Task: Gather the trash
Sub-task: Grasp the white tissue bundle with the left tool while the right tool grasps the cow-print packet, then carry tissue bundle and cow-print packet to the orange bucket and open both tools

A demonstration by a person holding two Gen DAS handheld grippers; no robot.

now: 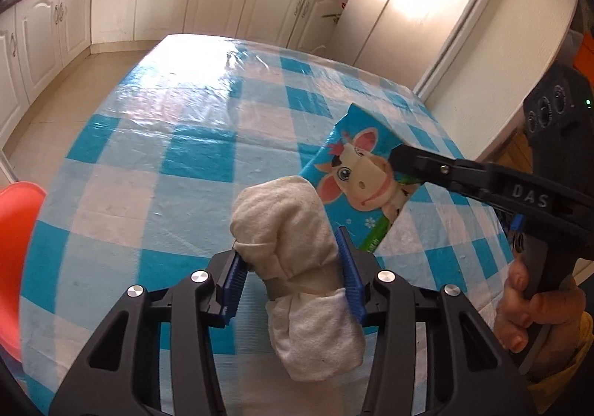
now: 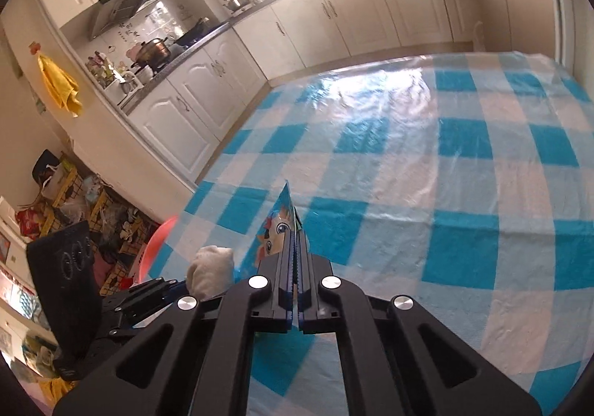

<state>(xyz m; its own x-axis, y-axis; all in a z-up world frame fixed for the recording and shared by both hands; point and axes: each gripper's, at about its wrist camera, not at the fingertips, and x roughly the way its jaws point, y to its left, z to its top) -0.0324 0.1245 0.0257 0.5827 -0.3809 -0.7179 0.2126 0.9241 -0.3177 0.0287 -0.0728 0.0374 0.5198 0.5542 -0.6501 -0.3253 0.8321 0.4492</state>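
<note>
Checkered kitchen table (image 1: pixel 178 141) otherwise bare, the left gripper (image 1: pixel 293 278) clamps a rolled white cloth (image 1: pixel 293 230) just beside the cow-print carton (image 1: pixel 356 174) pinched by the right gripper (image 2: pixel 297 249), both pieces collected, neither yet binned.

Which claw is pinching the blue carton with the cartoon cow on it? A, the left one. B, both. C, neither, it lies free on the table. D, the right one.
D: the right claw is shut on the edge of the carton, while the left claw grips a rolled white cloth instead.
</note>
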